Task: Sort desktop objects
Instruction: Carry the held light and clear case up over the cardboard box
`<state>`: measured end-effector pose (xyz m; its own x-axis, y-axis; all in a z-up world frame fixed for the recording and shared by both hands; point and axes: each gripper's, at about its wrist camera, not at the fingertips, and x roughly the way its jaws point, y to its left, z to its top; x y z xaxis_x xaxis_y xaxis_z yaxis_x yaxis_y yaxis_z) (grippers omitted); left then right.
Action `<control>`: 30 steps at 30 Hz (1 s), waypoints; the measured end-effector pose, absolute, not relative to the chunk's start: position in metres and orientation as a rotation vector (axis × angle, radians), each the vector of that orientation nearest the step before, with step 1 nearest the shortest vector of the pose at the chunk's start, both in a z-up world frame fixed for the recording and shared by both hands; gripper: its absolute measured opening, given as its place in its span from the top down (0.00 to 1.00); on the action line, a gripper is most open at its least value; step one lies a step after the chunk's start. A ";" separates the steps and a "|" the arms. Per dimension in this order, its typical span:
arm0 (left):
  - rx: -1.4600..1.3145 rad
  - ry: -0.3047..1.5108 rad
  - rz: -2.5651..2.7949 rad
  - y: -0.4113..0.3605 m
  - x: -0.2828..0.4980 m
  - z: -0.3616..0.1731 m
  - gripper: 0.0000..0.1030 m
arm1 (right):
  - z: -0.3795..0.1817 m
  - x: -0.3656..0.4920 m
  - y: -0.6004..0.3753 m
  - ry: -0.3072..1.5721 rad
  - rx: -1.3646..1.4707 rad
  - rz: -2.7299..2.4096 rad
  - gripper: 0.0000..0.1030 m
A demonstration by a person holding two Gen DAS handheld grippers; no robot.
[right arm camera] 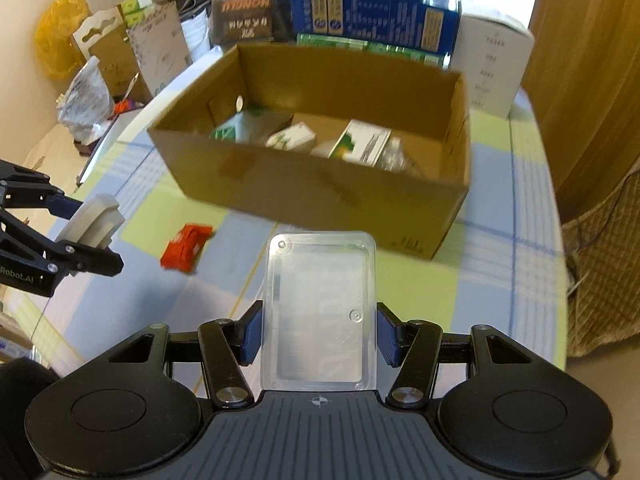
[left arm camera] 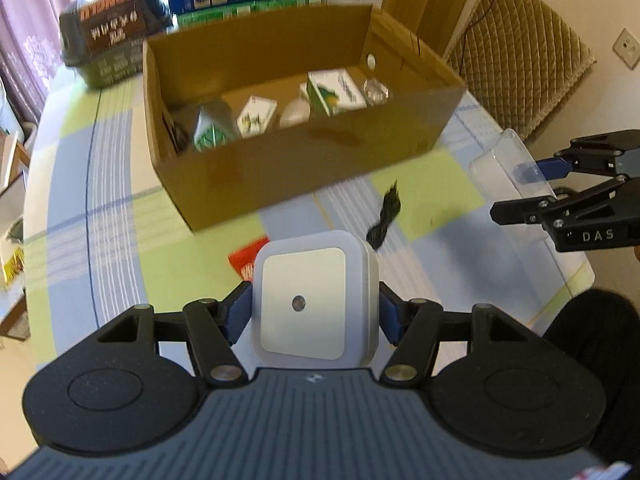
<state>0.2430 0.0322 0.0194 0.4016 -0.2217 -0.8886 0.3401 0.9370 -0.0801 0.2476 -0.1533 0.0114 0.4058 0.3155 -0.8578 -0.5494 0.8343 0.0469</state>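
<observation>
My left fingers [left arm camera: 315, 312] pinch the night light [left arm camera: 314, 300], my right [right arm camera: 319, 332] pinch the clear case [right arm camera: 319, 316]; the box [right arm camera: 320, 192] lies straight ahead of both, its long axis crosswise.

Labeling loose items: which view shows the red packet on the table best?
Right wrist view. The red packet lies in full sight on the checked tablecloth, in front of the cardboard box. In the left wrist view, the night light in the left gripper hides most of it.
</observation>
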 end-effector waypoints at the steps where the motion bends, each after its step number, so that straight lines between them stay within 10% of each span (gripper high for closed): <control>1: 0.129 1.093 -0.354 0.030 0.247 0.025 0.43 | 0.016 0.250 -0.153 1.009 -0.264 0.554 0.48; 30: 0.217 1.022 -0.325 -0.005 0.342 0.060 0.43 | 0.062 0.352 -0.131 0.934 -0.319 0.541 0.48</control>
